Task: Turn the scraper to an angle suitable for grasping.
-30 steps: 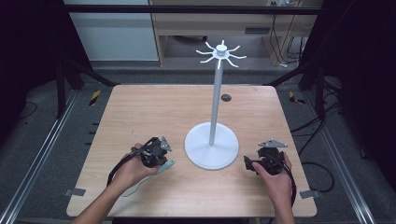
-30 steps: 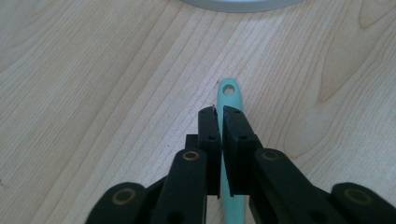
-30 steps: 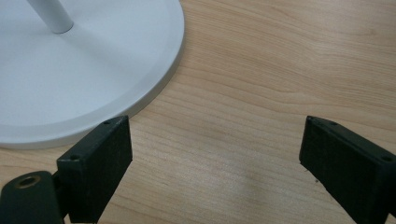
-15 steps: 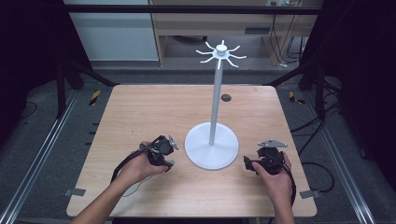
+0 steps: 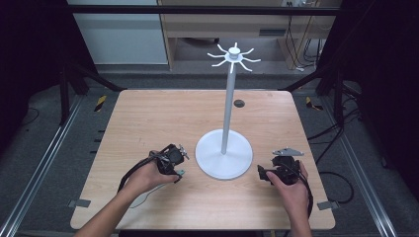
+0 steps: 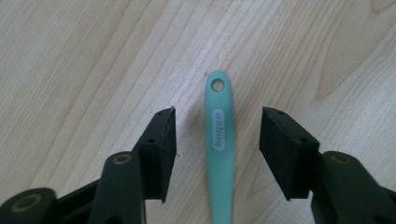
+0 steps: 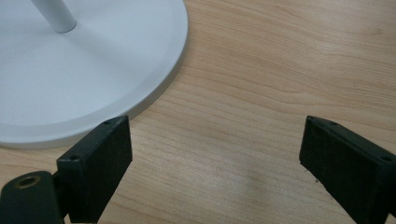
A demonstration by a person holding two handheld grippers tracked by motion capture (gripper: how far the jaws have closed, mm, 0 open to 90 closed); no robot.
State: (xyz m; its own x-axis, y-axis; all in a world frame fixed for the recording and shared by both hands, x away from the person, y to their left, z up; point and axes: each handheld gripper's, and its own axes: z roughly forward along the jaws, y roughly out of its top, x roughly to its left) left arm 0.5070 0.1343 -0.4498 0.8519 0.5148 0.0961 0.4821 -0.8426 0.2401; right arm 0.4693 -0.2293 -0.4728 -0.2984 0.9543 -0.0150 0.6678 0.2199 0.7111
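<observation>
**Mint handle lies loose between the left jaws**

A slim mint-green plastic handle with a round hanging hole at its tip (image 6: 218, 135) lies flat on the pale wooden table (image 5: 148, 118), running up the middle of the left gripper view. The left gripper (image 6: 218, 135) straddles it: one black jaw stands to each side, with bare wood showing between each pad and the handle, so nothing presses on it. The jaws have just been closing a little, yet they stand about half open around the handle and hold nothing. In the high view that gripper (image 5: 174, 165) sits near the table's front edge, just left of the white metal stand with a round base, a tall pole and a crown of hooks (image 5: 225, 158).

The right gripper (image 7: 215, 154) has its jaws spread wide over bare wood, nothing between them, with the stand's base rim close by one jaw. In the high view it (image 5: 269, 174) rests just right of the base.
</observation>
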